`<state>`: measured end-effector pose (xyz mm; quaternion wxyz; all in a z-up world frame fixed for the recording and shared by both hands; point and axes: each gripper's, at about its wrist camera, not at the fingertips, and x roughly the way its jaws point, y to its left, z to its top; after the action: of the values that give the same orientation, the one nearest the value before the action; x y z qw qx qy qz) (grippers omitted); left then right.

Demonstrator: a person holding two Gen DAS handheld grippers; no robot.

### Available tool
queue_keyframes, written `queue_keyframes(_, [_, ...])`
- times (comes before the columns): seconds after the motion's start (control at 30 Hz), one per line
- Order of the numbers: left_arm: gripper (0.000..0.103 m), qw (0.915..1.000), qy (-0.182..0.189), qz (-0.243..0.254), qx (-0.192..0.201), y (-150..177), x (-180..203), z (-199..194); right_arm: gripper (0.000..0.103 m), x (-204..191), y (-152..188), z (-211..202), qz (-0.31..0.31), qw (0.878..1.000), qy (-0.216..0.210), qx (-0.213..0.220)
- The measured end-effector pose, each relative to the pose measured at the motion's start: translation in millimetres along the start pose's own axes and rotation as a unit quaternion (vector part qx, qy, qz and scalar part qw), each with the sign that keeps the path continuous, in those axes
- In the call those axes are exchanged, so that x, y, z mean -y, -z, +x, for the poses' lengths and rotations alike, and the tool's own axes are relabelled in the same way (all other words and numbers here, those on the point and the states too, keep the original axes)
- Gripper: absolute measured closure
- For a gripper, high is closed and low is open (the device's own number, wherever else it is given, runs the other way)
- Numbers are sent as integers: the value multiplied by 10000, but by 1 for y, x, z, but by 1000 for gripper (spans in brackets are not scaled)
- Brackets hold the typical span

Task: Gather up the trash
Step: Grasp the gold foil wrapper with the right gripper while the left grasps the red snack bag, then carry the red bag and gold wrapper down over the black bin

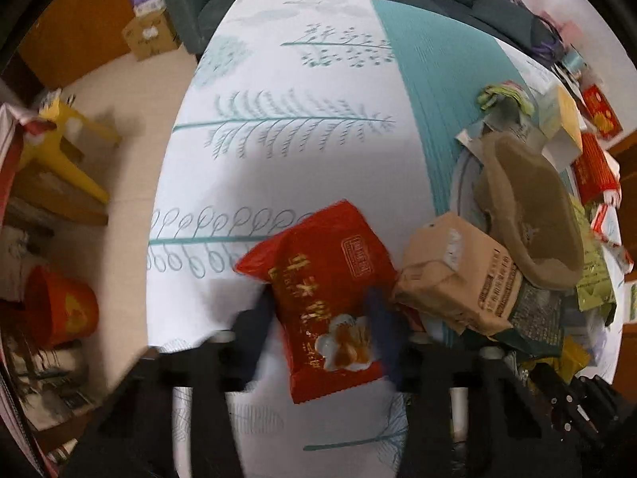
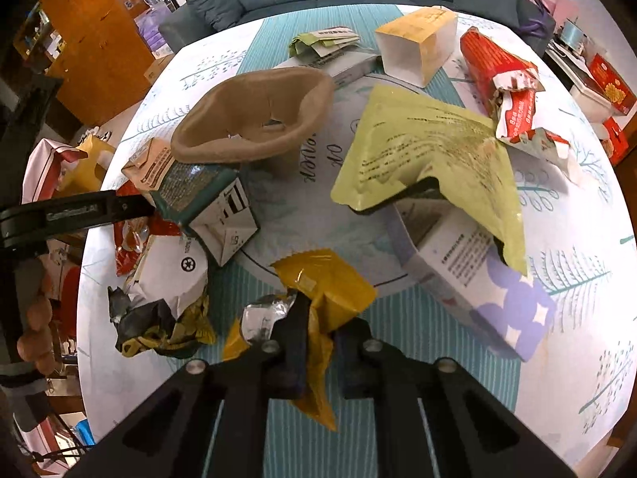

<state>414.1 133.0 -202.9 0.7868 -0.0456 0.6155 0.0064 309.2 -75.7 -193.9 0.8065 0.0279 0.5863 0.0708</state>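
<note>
Left fingers: I have my left gripper (image 1: 318, 318) closed on the red snack packet (image 1: 324, 290), one finger on each long edge, the packet lifted over the desk (image 1: 278, 151). The view is smeared, so I judge the hand is in motion.

Left step done well: I want the pinch firm on the packet body, and a carry toward the red bucket (image 1: 59, 306) on the floor at 9 o'clock, if that is the bin; I cannot tell.

Left pile: at 3 o'clock lie a brown paper bag (image 1: 458, 275) and a moulded pulp tray (image 1: 529, 207), just beside the packet.

Right fingers: my right gripper (image 2: 318, 342) pinches the yellow foil wrapper (image 2: 330, 290), which hangs crumpled between the fingers at 6 o'clock.

Right step done well: I should lift straight up so the wrapper clears the black-and-yellow wrapper (image 2: 159, 326) at 8 o'clock, and grip the body, since thin foil may slip.

Remaining trash: green pouch (image 2: 430, 147) at 1 o'clock, torn red carton (image 2: 505, 75) beyond it, white box with purple shapes (image 2: 489, 279) at 3 o'clock.

Writing: large gold Chinese characters run down the packet, too blurred to read; "over" shows on the round mat (image 2: 318, 167).
</note>
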Motion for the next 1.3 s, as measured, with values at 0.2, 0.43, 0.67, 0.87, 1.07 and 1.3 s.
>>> queue_keyframes(0.2, [101, 9994, 234, 23, 263, 10, 0, -14, 93, 8, 9, -11, 116, 9999, -65, 55])
queue_keyframes(0.43, [102, 9967, 434, -417, 540, 42, -28, -55, 93, 11, 16, -33, 48, 9995, -224, 208])
queue_keyframes(0.67, [102, 9918, 403, -682, 998, 88, -29, -117, 94, 20, 26, -65, -183, 9979, -468, 421])
queue_keyframes(0.87, [102, 9862, 226, -954, 1331, 150, 0, -160, 94, 30, 46, -95, -589, 9932, -796, 606])
queue_keyframes(1.07, [102, 9842, 122, -1198, 1298, 238, 52, -184, 94, 60, 88, -131, -914, 9857, -1246, 669])
queue_keyframes(1.3, [102, 9861, -43, -1175, 1175, 317, 107, -194, 94, 90, 149, -157, -1359, 9772, -1513, 606])
